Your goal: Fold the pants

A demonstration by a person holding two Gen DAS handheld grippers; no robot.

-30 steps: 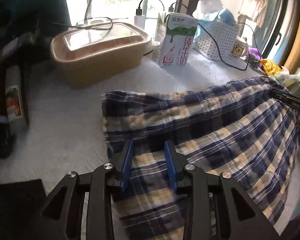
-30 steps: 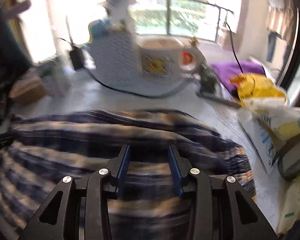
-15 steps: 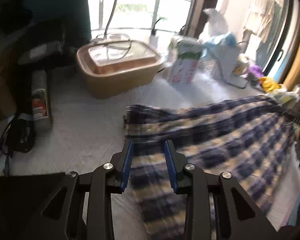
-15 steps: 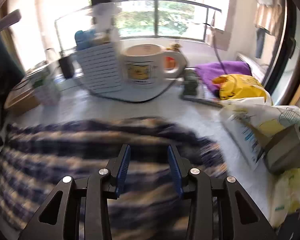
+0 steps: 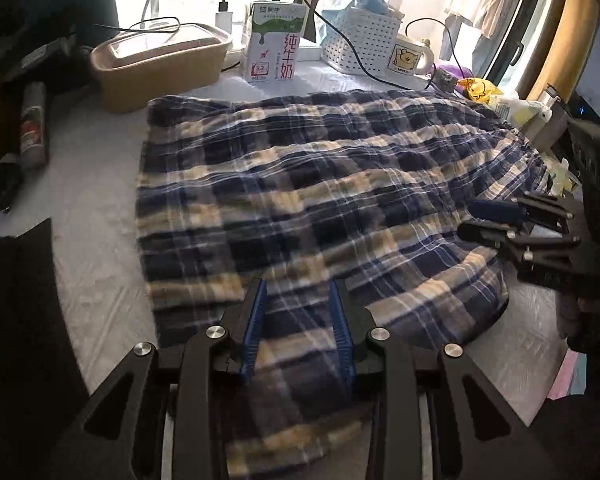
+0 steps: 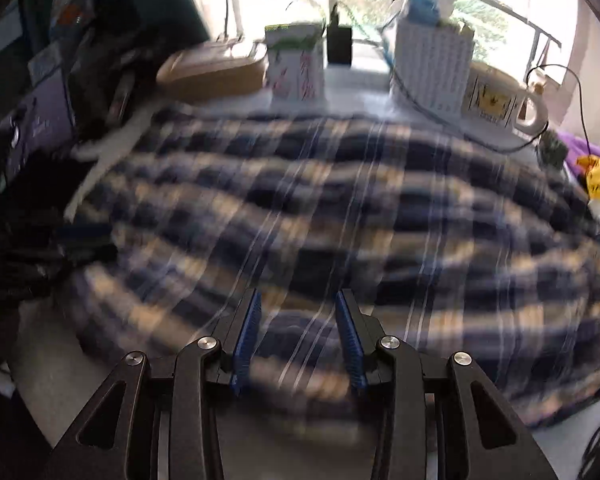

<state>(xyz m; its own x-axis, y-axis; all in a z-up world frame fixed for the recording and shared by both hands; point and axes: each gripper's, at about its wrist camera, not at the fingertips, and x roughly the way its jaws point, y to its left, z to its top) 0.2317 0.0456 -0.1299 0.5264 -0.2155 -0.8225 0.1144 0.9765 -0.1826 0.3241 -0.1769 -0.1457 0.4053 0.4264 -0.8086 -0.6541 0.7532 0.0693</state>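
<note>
Blue, cream and white plaid pants (image 5: 320,184) lie spread on the white table cover, folded over along the near right edge. They fill the right wrist view (image 6: 340,208), blurred. My left gripper (image 5: 298,304) is open above the pants' near edge, with cloth showing between its blue pads. My right gripper (image 6: 298,312) is open over the near part of the pants. It also shows in the left wrist view (image 5: 496,220) at the pants' right side.
At the back stand a tan lidded container (image 5: 156,60), a milk carton (image 5: 274,48), a white basket (image 5: 364,40) and a mug (image 5: 410,58) with cables. A can (image 5: 32,128) lies left. Yellow packets (image 5: 480,90) sit at the right. A black cloth (image 5: 16,300) is near left.
Both grippers pulled back toward the near edge, and the pants now lie wider in view. The right wrist view swung left across the table.
</note>
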